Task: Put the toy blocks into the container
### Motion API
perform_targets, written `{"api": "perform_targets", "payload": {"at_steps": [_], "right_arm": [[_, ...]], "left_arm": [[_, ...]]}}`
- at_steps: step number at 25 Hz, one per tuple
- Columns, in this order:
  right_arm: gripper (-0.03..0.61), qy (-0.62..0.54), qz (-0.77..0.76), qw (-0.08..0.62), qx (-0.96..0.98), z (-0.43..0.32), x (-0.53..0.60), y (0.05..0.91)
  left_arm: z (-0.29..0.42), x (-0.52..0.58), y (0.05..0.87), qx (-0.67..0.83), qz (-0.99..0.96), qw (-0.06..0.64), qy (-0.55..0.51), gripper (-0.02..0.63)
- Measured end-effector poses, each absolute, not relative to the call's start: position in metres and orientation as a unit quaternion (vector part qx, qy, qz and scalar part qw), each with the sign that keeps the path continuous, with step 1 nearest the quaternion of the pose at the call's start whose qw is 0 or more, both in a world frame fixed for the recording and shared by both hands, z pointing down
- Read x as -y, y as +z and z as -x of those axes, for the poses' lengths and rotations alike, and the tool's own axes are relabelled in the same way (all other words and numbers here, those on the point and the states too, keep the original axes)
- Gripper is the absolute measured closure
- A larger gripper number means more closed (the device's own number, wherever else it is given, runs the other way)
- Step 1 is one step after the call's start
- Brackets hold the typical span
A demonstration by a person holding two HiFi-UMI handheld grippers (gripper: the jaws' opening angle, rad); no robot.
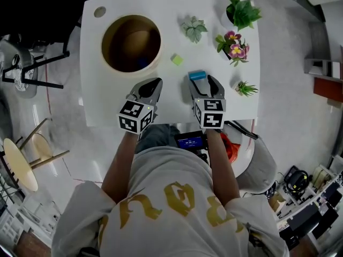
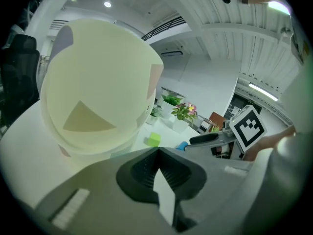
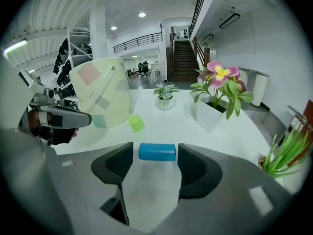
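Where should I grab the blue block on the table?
Probably by its two short ends. The blue block lies flat and crosswise, its ends facing the pads of the open right hand-held gripper, so come in low from the near edge of the table.

Here's the white table [image 1: 102, 103], with the cream round plastic container [image 1: 131, 43] at its far left. Just right of the container lies the small green cube block [image 1: 177, 59]. Further right and nearer the person, the blue cylinder block [image 1: 197, 75] lies between the parted jaws of the right claw [image 1: 206, 82]. The pink-flowered potted plant [image 1: 233, 46] stands rightmost. The left claw [image 1: 156, 82] sits just before the container.
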State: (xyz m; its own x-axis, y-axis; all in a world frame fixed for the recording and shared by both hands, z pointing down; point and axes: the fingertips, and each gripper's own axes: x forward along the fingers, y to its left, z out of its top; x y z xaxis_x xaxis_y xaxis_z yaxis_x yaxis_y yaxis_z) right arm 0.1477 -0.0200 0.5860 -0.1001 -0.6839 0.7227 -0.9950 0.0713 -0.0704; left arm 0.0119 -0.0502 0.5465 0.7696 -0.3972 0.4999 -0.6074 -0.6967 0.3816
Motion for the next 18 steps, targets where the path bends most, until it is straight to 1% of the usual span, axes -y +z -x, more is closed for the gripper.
{"api": "perform_targets", "payload": {"at_steps": [5, 11, 18], "right_arm": [[0.265, 0.298, -0.626, 0.275, 0.666, -0.151, 0.025, 0.596], [0.264, 0.304, -0.63, 0.285, 0.656, -0.153, 0.027, 0.604], [0.281, 0.306, -0.621, 0.294, 0.659, -0.148, 0.028, 0.61]], "left_arm": [[-0.009, 0.056, 0.552, 0.278, -0.899, 0.277, 0.193, 0.612], [-0.003, 0.061, 0.557, 0.282, -0.896, 0.282, 0.195, 0.612], [0.002, 0.062, 0.563, 0.284, -0.894, 0.287, 0.195, 0.612]]}}
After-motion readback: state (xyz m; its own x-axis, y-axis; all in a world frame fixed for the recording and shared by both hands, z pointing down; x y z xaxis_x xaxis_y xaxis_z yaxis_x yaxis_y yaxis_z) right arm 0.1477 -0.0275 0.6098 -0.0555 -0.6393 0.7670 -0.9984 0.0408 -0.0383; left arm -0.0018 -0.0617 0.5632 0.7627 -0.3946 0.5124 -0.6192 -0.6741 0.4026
